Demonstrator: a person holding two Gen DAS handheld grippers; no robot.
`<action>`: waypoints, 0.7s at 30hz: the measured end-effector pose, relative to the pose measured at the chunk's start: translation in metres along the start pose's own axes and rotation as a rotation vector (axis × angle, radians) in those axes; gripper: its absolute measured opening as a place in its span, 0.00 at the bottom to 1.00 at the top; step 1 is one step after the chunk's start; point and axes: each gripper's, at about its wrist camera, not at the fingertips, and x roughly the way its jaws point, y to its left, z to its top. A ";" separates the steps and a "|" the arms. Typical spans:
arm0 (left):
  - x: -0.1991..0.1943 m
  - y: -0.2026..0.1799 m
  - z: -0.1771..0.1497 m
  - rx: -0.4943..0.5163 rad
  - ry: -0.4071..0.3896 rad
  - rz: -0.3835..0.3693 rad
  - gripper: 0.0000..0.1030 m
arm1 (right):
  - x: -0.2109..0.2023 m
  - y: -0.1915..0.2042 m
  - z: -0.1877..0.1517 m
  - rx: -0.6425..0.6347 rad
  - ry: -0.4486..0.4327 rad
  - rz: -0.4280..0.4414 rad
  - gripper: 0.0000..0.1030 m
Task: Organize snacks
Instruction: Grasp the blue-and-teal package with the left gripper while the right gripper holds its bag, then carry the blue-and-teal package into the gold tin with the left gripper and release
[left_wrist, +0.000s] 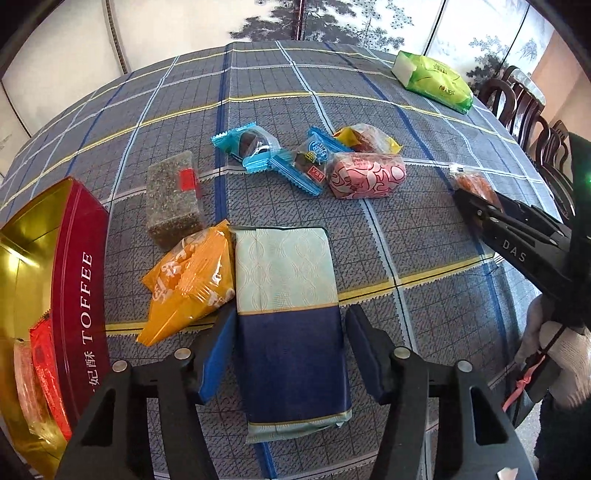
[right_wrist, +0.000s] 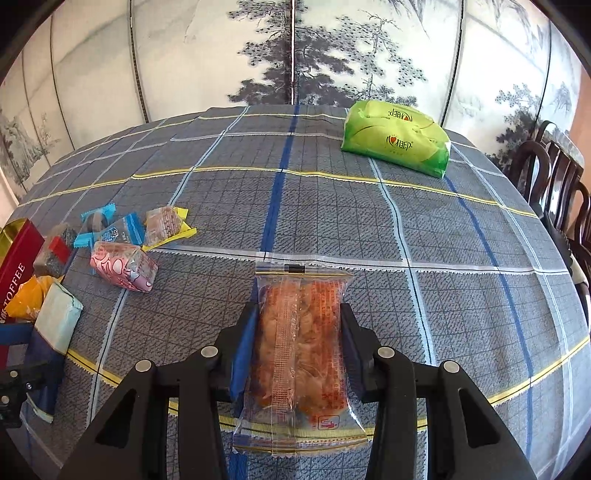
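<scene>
My left gripper (left_wrist: 290, 325) is shut on a pale-green and navy packet (left_wrist: 288, 314), which it holds above the cloth. An orange packet (left_wrist: 188, 284) lies against its left finger. The red TOFFEE tin (left_wrist: 74, 288) stands open at the left with wrapped snacks inside. My right gripper (right_wrist: 299, 314) is shut on a clear packet of orange-brown snack (right_wrist: 301, 343), also seen at the right of the left wrist view (left_wrist: 476, 186). A dark seed bar (left_wrist: 173, 199), blue candies (left_wrist: 247, 146), a pink packet (left_wrist: 365, 175) and a yellow packet (left_wrist: 369, 138) lie mid-table.
A green tissue pack (right_wrist: 397, 138) lies at the far right of the checked tablecloth (right_wrist: 295, 206). Dark wooden chairs (right_wrist: 554, 177) stand beyond the right table edge. A painted folding screen (right_wrist: 295, 55) stands behind the table.
</scene>
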 end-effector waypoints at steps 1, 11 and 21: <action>0.001 0.000 0.002 0.003 -0.004 0.004 0.51 | 0.000 0.000 0.000 0.000 0.000 0.000 0.43; -0.002 -0.010 -0.007 0.054 -0.023 0.032 0.45 | 0.000 0.000 0.000 0.000 0.000 0.000 0.43; -0.013 -0.010 -0.028 0.071 -0.004 -0.037 0.44 | 0.000 0.000 0.000 0.001 0.000 0.000 0.43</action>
